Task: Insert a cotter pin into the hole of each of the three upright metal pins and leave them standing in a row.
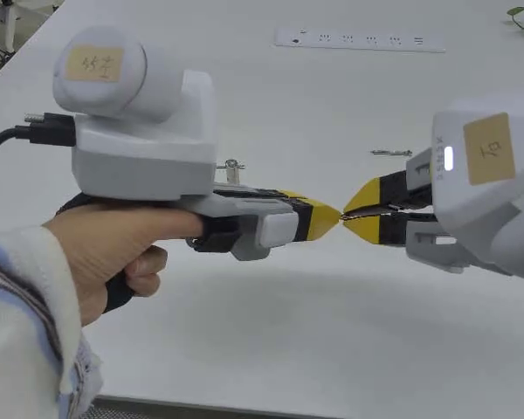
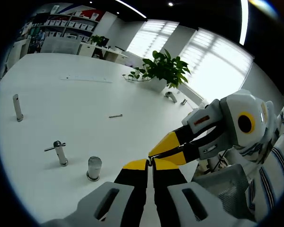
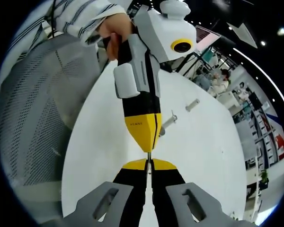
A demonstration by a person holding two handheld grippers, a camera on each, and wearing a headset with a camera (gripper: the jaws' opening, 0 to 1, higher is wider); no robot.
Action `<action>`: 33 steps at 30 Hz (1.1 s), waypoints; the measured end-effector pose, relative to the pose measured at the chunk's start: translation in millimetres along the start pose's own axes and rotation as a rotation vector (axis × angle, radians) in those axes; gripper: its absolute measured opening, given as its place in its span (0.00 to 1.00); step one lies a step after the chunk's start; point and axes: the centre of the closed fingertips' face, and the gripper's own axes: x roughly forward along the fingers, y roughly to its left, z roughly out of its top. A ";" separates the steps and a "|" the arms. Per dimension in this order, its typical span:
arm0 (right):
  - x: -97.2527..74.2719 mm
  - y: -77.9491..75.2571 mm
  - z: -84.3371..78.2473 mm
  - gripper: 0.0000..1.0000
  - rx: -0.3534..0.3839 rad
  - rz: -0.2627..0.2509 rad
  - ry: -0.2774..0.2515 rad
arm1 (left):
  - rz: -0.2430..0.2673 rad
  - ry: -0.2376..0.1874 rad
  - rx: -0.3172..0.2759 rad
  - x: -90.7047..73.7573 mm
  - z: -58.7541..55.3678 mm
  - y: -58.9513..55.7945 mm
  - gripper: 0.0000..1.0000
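- While my left tool (image 2: 151,163) and right tool (image 3: 150,161) both pinch one cotter pin (image 3: 149,156), uneven pulling could bend it.
- Released early, it drops near the stubby metal pin (image 2: 93,168).

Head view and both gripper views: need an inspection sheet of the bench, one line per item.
Surface: white table, matte.
Job's things: fitted pin carries a cotter pin; tall bare pin; short bare pin; loose cotter pin lying flat.
Clutter: power strip at the far edge.
Grippers: left gripper and right gripper tip to tip, both shut; thin piece in the right one's jaws.
Cables: black cable plugged into the left gripper.
Surroundings: potted plant, mesh chair.
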 end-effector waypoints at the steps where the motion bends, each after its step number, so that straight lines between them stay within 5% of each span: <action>1: -0.1 0.1 0.2 0.03 0.000 0.000 0.000 | -0.002 0.002 0.004 -0.1 -0.1 -0.3 0.01; 33: -5.7 0.4 3.4 0.03 0.019 -0.008 -0.019 | 0.011 0.023 0.024 -2.0 0.1 -2.9 0.00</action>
